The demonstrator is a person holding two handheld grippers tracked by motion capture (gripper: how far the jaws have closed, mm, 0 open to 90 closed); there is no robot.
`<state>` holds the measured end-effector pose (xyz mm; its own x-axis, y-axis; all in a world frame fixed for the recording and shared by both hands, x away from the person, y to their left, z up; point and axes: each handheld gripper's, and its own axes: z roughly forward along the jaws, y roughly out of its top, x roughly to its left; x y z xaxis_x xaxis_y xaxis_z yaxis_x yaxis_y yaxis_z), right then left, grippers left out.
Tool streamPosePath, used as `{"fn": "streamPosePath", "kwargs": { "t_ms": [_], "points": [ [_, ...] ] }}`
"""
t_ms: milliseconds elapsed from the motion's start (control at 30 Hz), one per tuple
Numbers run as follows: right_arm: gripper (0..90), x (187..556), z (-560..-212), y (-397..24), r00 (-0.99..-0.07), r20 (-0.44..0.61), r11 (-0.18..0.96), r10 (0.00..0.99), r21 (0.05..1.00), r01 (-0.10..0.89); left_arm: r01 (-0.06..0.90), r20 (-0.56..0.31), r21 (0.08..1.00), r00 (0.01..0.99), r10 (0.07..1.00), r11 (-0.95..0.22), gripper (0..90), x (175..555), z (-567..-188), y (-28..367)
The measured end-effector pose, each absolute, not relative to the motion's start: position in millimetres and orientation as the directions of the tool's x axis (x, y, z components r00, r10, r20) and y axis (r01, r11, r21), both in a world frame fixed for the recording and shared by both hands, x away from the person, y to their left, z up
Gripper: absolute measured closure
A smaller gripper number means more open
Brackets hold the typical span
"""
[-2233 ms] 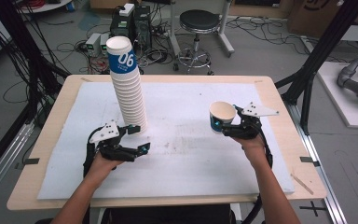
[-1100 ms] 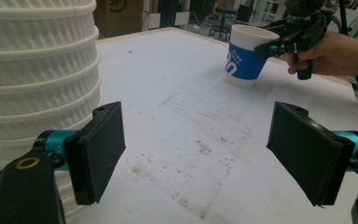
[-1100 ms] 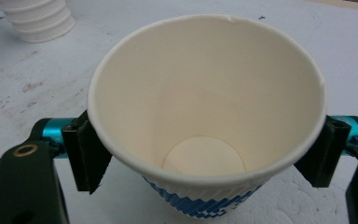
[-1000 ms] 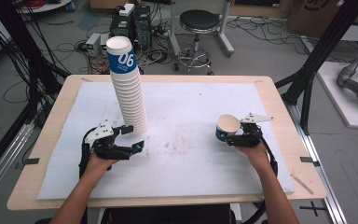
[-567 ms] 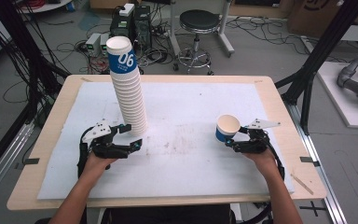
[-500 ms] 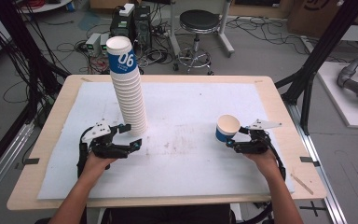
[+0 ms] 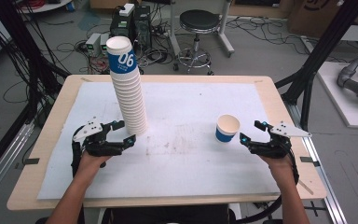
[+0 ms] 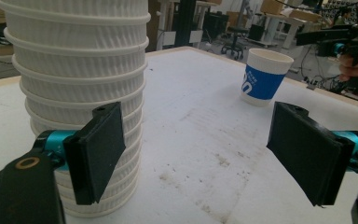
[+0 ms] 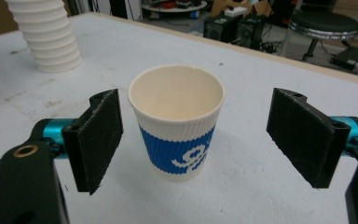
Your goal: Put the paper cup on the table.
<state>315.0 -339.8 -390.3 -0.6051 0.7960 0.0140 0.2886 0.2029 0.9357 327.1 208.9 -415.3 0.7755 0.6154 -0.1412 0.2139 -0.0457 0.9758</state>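
Note:
A tall stack of white ribbed paper cups point(image 7: 130, 100), its top cup banded blue with "06", stands on the left half of the white sheet. My left gripper point(image 7: 125, 131) is open beside the stack's base. In the left gripper view, one pad point(image 8: 98, 154) sits in front of the stack's point(image 8: 79, 84) lowest cups. A single blue-banded cup point(image 7: 227, 128) stands upright on the right half, and is seen empty point(image 9: 177, 135) in the right gripper view. My right gripper point(image 7: 251, 131) is open just right of that cup, and its pads point(image 9: 98, 140) stand clear of the cup's sides.
The white sheet point(image 7: 191, 158) covers most of the wooden table point(image 7: 279, 98). Beyond the far edge are a black stool point(image 7: 198, 28), computer boxes point(image 7: 130, 18) and floor cables. Black frame posts point(image 7: 321, 51) rise at both sides.
The right gripper lowered the tilted cup onto the sheet, let it go and drew back to the right, away from the cup. The left gripper barely moved.

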Motion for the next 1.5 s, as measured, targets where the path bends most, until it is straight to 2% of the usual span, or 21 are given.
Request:
{"fn": "streamPosePath", "kwargs": {
  "t_ms": [333,1500],
  "points": [
    [18.8,310.7,-386.5,-339.0,-0.617,0.048,0.173,0.785,0.940,0.294,0.213,-0.139,0.976,0.768,0.626,-0.045,18.6,326.4,-415.4,210.3],
    [19.0,307.9,-386.8,-337.6,-0.615,0.019,0.197,0.788,0.939,0.282,0.221,-0.142,0.974,0.761,0.633,-0.047,18.6,326.8,-416.9,211.6]
  ]
}}
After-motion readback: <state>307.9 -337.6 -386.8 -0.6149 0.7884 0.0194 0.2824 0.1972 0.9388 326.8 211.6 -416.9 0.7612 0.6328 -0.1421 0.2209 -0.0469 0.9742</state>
